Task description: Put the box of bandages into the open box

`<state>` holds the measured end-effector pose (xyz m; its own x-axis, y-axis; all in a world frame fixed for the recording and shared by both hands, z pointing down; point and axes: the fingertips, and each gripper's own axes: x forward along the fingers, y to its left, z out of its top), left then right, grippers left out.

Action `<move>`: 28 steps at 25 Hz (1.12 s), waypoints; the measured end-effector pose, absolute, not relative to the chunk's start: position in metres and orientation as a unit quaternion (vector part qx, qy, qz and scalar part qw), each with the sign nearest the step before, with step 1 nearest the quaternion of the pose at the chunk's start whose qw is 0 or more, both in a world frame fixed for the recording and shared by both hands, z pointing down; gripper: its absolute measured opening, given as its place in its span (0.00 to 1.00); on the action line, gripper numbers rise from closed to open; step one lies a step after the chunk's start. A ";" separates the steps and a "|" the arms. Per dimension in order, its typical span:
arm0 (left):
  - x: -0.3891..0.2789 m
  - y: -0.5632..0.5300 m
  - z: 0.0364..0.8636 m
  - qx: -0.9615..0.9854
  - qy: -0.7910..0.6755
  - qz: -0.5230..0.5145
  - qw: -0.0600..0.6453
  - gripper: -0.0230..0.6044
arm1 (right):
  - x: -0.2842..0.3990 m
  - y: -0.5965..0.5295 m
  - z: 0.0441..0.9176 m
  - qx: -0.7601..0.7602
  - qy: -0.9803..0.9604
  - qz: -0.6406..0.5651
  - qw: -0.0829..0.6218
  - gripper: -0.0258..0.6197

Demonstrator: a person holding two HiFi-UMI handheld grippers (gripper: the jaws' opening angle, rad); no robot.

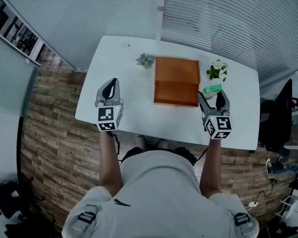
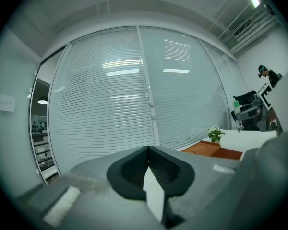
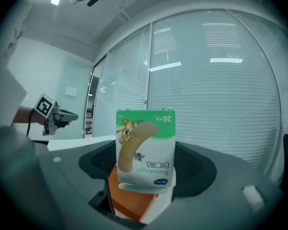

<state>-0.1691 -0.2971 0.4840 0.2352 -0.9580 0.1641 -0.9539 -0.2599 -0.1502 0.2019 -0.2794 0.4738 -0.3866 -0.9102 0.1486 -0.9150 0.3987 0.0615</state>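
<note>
The box of bandages (image 3: 145, 150) sits upright between the jaws of the right gripper (image 1: 212, 95), which stand wide and are clamped on its sides. Its printed front faces the camera with the lettering upside down. In the head view it hangs at the table's right side, just off the right edge of the open orange box (image 1: 177, 93), which lies at its 9 o'clock. The white table (image 1: 134, 115) stands on a wood-plank floor (image 1: 54, 133), and slatted blinds (image 1: 228, 24) cover the glass walls beyond it. A small potted plant with white flowers (image 1: 217, 71) stands at 12 o'clock from the bandage box, close to it. A grey-green succulent (image 1: 145, 60) sits at 10 o'clock from the open box. At 9 o'clock, well apart, the left gripper (image 1: 109, 89) hovers with its jaws pressed together and nothing between them. A black office chair (image 1: 283, 118) stands off the table's right end.
</note>
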 end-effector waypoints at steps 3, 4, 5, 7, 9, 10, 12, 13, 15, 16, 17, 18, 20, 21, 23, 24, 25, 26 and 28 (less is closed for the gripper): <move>-0.179 -0.298 0.484 -0.781 0.615 -0.110 0.004 0.05 | 0.195 -0.289 0.482 0.540 -0.829 -0.018 0.142 0.59; -0.182 -0.297 0.484 -0.779 0.618 -0.110 -0.002 0.05 | 0.191 -0.291 0.486 0.533 -0.827 -0.038 0.176 0.59; -0.185 -0.298 0.484 -0.777 0.620 -0.110 -0.004 0.05 | 0.186 -0.294 0.490 0.523 -0.821 -0.066 0.219 0.59; -0.189 -0.299 0.484 -0.775 0.623 -0.107 -0.003 0.05 | 0.176 -0.299 0.503 0.492 -0.795 -0.139 0.326 0.59; -0.193 -0.299 0.484 -0.773 0.626 -0.104 -0.001 0.05 | 0.168 -0.303 0.521 0.448 -0.766 -0.193 0.419 0.59; -0.194 -0.300 0.484 -0.773 0.626 -0.104 -0.001 0.05 | 0.164 -0.304 0.529 0.427 -0.760 -0.204 0.446 0.59; -0.196 -0.300 0.485 -0.772 0.627 -0.104 -0.001 0.05 | 0.157 -0.307 0.544 0.393 -0.764 -0.202 0.471 0.59; -0.197 -0.300 0.486 -0.771 0.628 -0.104 -0.002 0.05 | 0.153 -0.309 0.553 0.377 -0.767 -0.198 0.479 0.59; -0.200 -0.301 0.486 -0.769 0.630 -0.102 -0.004 0.05 | 0.148 -0.314 0.574 0.342 -0.772 -0.189 0.501 0.59; -0.202 -0.301 0.486 -0.768 0.632 -0.102 -0.004 0.05 | 0.146 -0.316 0.585 0.325 -0.773 -0.183 0.513 0.59; -0.204 -0.301 0.485 -0.767 0.633 -0.101 -0.004 0.05 | 0.143 -0.316 0.596 0.309 -0.774 -0.177 0.524 0.59; -0.205 -0.301 0.485 -0.767 0.634 -0.101 -0.003 0.05 | 0.141 -0.315 0.605 0.293 -0.775 -0.171 0.534 0.59; -0.205 -0.301 0.485 -0.767 0.634 -0.101 -0.003 0.05 | 0.137 -0.311 0.622 0.263 -0.778 -0.161 0.547 0.59; -0.206 -0.301 0.485 -0.767 0.634 -0.101 -0.003 0.05 | 0.135 -0.309 0.629 0.250 -0.779 -0.158 0.553 0.59; -0.208 -0.300 0.486 -0.766 0.635 -0.102 -0.004 0.05 | 0.131 -0.307 0.640 0.233 -0.777 -0.155 0.563 0.59; -0.209 -0.300 0.486 -0.765 0.636 -0.102 -0.005 0.05 | 0.129 -0.306 0.643 0.230 -0.777 -0.153 0.566 0.59; -0.210 -0.299 0.486 -0.765 0.636 -0.102 -0.005 0.05 | 0.128 -0.306 0.644 0.228 -0.778 -0.150 0.566 0.59; -0.211 -0.299 0.486 -0.765 0.636 -0.102 -0.005 0.05 | 0.126 -0.306 0.645 0.227 -0.780 -0.148 0.564 0.59; -0.213 -0.299 0.485 -0.765 0.637 -0.100 -0.007 0.05 | 0.123 -0.307 0.644 0.229 -0.783 -0.146 0.560 0.59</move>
<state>-0.2134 -0.2992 0.4850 0.1695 -0.9723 0.1608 -0.9749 -0.1893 -0.1170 0.1228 -0.3068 0.6443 -0.2681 -0.5216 0.8100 -0.1946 0.8527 0.4848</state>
